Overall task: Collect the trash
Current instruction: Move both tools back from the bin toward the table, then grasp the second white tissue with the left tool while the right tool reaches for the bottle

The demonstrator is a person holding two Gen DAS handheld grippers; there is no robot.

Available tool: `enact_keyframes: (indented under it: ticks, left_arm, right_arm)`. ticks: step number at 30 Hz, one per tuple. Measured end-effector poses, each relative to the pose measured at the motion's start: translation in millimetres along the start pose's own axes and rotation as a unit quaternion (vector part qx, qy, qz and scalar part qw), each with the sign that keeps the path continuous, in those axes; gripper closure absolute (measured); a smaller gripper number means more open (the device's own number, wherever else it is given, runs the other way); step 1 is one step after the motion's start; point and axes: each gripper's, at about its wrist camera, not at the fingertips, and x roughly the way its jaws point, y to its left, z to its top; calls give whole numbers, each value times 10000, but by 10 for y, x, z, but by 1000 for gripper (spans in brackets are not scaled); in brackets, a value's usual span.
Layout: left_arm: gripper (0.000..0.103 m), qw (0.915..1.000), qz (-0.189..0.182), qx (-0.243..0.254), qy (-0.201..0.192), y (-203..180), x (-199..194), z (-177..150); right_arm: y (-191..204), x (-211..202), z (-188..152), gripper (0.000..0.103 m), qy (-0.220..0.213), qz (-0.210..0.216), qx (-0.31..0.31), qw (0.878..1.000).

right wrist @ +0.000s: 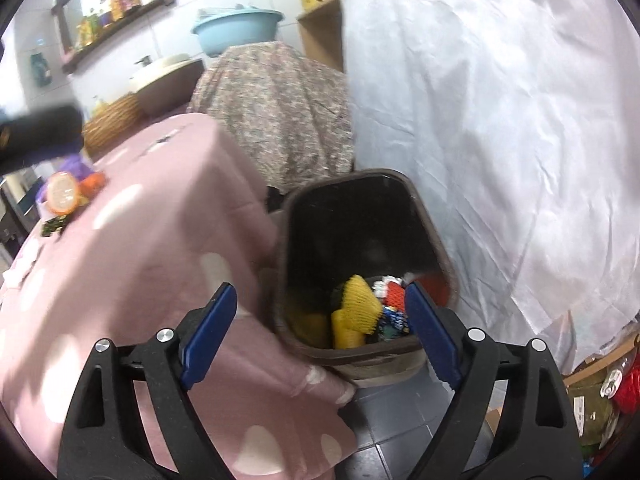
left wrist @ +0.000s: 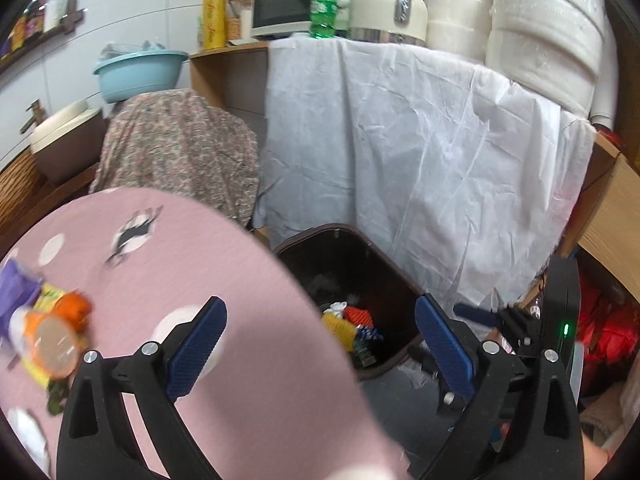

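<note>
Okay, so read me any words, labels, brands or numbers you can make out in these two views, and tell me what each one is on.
None can be read.
Yellow roll: red script, too blurred.
Green bottle: label too small.
Wrappers in the trash bin: print blurred.
Jars on the wall shelf: labels too small.
Trash on the pink table: motion-blurred.

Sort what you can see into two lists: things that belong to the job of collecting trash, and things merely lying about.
Belongs to the job:
- brown bin, some trash inside
- yellow foam net in the bin
- wrapper pile on the pink tablecloth
- left claw and right claw, both open

Lying about:
- blue basin
- microwave
- green bottle
- kettle
</note>
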Motion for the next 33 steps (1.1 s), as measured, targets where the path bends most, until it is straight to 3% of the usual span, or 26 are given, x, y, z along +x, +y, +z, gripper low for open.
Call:
enact_keyframes:
  ticks: [5, 10, 16, 20, 24, 27, 33]
  left_arm:
    - [8, 9993, 326, -162, -98, 352, -404, -298]
    - [7, 9941, 1000, -413, -119, 816, -768, -659]
    - [7, 9792, 1898, -717, 89, 1399, -1076, -1114]
    - [7, 9673, 2283, -1078, 231, 1823, -1194, -1290]
    - [10, 9615, 2444, -1216, 323, 2115, -1241, -1364]
    - [22, 9638, 2264, -1336, 444, 2271, -1186, -1368]
    - [33, 9654, 2140, -1305, 725, 2372, -1017, -1382]
  right_arm:
    - [423, -166, 86, 18, -122, 285, -312, 9990]
    - [866, -301, 160, 13, -186, 636, -712, 9953]
    - [1438, -422, 216, 11, -204, 1079, -1299, 9854]
    - [1786, -468, 251, 11, -217, 1264, -1653, 9779]
    - [2026, -516, 252, 11, -253, 1382, -1887, 9719]
    - [2152, -519, 244, 11, -230, 1442, -2003, 9688]
    - [2269, -535, 255, 11, -179, 1490, -2104, 9660]
